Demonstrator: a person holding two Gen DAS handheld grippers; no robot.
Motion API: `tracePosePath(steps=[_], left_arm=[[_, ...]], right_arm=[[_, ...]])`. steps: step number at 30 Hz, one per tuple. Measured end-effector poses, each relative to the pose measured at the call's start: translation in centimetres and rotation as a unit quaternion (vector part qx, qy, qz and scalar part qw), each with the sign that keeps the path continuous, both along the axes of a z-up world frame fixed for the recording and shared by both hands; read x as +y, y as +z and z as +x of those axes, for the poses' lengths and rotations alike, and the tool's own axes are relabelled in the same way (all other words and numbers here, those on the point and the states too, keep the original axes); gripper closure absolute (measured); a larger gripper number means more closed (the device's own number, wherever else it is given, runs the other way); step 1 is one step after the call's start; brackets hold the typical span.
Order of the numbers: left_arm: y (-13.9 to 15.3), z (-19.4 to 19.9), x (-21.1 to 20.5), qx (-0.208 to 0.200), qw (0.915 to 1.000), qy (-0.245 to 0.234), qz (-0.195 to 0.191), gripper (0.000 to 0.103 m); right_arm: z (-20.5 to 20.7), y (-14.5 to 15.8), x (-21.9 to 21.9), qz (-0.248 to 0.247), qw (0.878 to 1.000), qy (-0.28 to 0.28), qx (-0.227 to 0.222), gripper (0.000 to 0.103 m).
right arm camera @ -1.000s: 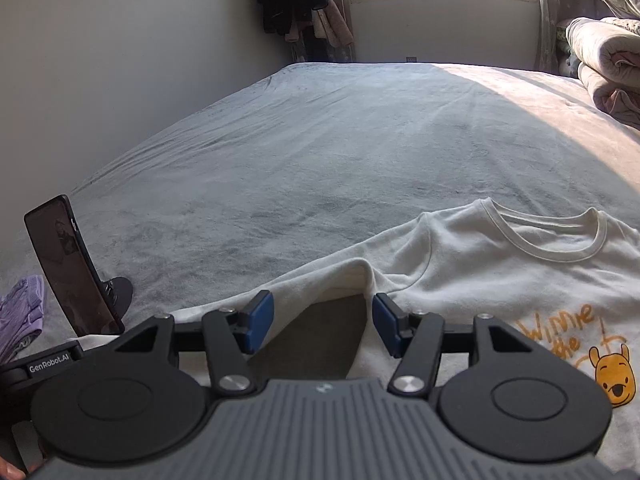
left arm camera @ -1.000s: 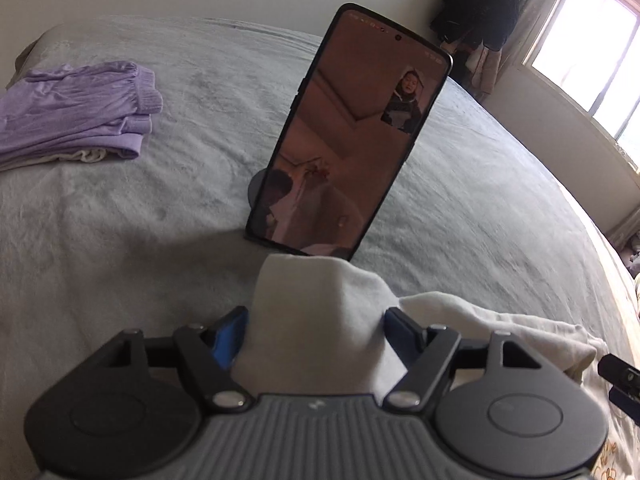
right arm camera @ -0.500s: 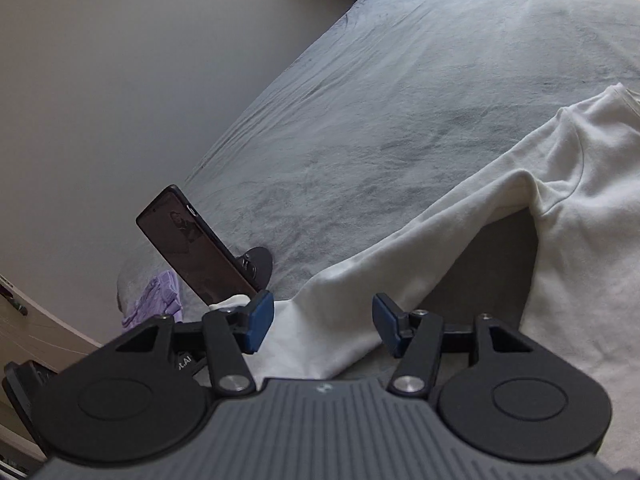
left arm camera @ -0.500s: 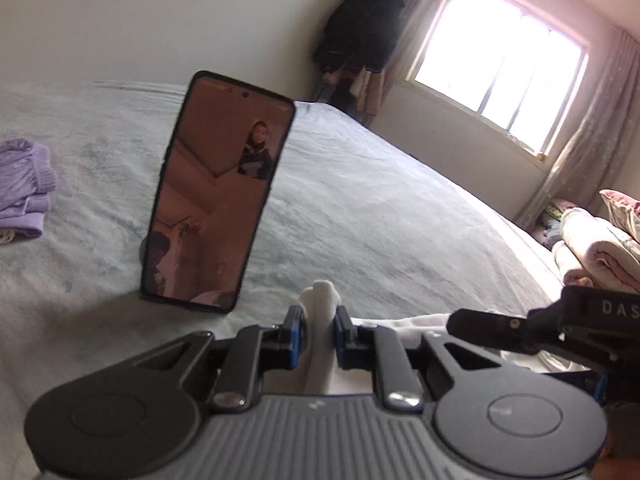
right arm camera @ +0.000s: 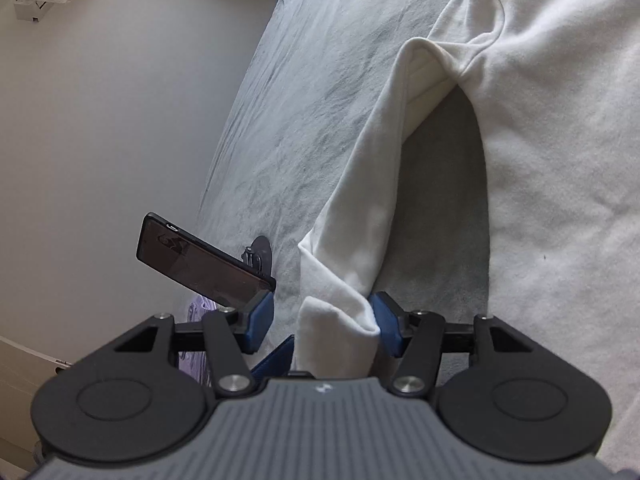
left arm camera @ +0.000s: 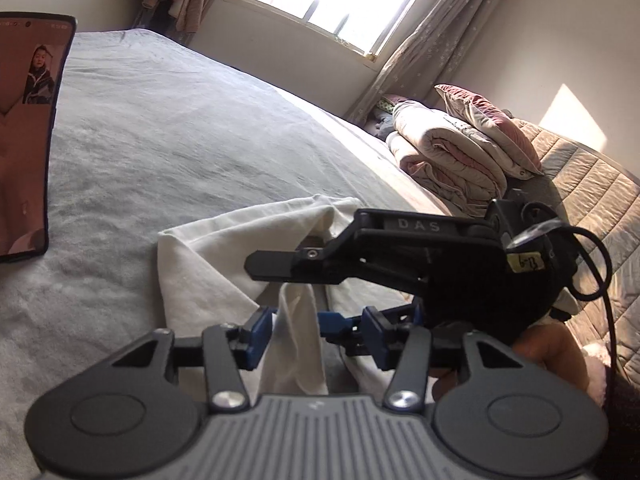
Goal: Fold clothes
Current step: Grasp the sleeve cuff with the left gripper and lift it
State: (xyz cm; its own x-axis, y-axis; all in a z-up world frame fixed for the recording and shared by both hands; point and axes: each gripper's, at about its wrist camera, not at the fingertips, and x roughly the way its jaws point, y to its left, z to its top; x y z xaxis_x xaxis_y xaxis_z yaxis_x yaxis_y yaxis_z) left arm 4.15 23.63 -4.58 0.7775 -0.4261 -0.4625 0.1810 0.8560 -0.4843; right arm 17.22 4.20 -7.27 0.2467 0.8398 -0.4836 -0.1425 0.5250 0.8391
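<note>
A cream sweatshirt (right arm camera: 540,128) lies on the grey bed (right arm camera: 320,80), its sleeve cuff (right arm camera: 340,332) near the bed's edge. Your left gripper (left arm camera: 298,330) has just been opening around the cuff; your right gripper (right arm camera: 320,322), half open, brackets it loosely. It looks soft, light and floppy, so pinch the thick cuff hem.

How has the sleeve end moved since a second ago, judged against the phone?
Yes. The sleeve end was just in front of the phone; now it hangs well to its right between the left gripper jaws, which just reopened.
</note>
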Motion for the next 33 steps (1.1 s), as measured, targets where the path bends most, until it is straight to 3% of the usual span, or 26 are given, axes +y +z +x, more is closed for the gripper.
tracePosePath(steps=[6,12,13,14,16,19,24,28,33], left_arm=[[-0.2,-0.5,0.5,-0.002,0.9988,0.001,0.049,0.047],[-0.5,-1.2,-0.3,-0.001,0.9963,-0.041,0.076,0.047],[-0.4,-1.4,-0.5,-0.004,0.9955,-0.049,0.081,0.047],[-0.3,-1.6,-0.7,-0.009,0.9947,-0.056,0.086,0.047],[0.0,-2.0,-1.2,-0.021,0.9931,-0.065,0.096,0.047],[0.7,-2.6,-1.8,-0.045,0.9908,-0.067,0.109,0.044],[2.0,-3.3,-2.2,-0.099,0.9855,0.008,0.138,0.043],[2.7,-3.5,-2.1,-0.135,0.9733,0.092,0.161,0.041],[3.3,-3.9,-1.8,-0.175,0.9539,0.157,0.187,0.039]], right_arm=[[0.2,-0.3,0.2,-0.004,1.0,-0.002,0.005,0.047],[-1.5,0.6,0.0,-0.063,0.997,0.041,-0.022,0.051],[-1.8,0.7,-0.1,-0.072,0.996,0.05,-0.025,0.059],[-2.1,0.7,-0.4,-0.081,0.995,0.06,-0.027,0.076],[-2.1,0.9,-0.3,-0.08,0.994,0.072,-0.021,0.093],[-1.4,1.8,-0.3,-0.056,0.995,0.078,-0.011,0.093],[0.1,3.9,0.9,0.005,0.997,0.079,-0.001,0.093],[1.1,5.3,2.8,0.029,0.996,0.085,-0.004,0.094],[2.4,7.3,5.1,0.048,0.994,0.102,-0.009,0.094]])
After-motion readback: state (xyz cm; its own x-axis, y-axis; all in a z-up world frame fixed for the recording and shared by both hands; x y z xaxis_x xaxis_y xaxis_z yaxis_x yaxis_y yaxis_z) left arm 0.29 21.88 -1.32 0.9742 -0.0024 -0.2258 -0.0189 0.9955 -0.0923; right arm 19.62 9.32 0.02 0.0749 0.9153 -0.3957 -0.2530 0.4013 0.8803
